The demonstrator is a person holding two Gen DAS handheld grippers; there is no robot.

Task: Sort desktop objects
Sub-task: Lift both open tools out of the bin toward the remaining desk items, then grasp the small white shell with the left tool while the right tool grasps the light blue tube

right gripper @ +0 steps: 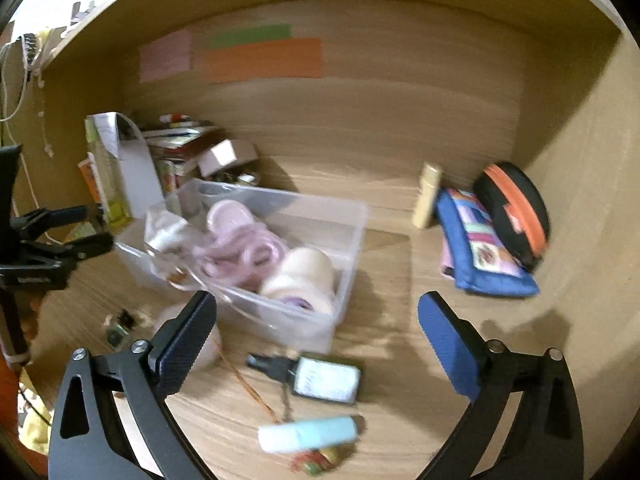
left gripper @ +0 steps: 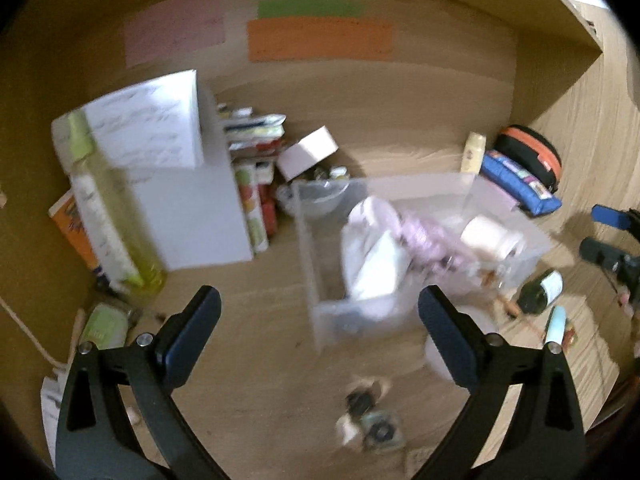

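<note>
A clear plastic bin (left gripper: 384,184) (right gripper: 352,216) stands mid-desk. It holds a white bag (left gripper: 372,264), a purple tangle (right gripper: 236,248) and a cream tape roll (right gripper: 304,276). My left gripper (left gripper: 320,300) is open over the bin's near end, nothing between its fingers. My right gripper (right gripper: 318,304) is open too, hovering near the bin's right corner. Below it lie a dark bottle with a white label (right gripper: 320,376) (left gripper: 540,292) and a pale teal tube (right gripper: 308,434) (left gripper: 556,324). Each gripper shows in the other's view: the left gripper (right gripper: 84,228), the right gripper (left gripper: 608,234).
A white box (left gripper: 180,184), a tall green bottle (left gripper: 108,208) and stacked books (left gripper: 256,184) crowd the back left. A cream bottle (right gripper: 428,196), blue pouch (right gripper: 480,248) and black-orange case (right gripper: 516,208) sit at the back right. Small clutter (left gripper: 372,424) lies near the front.
</note>
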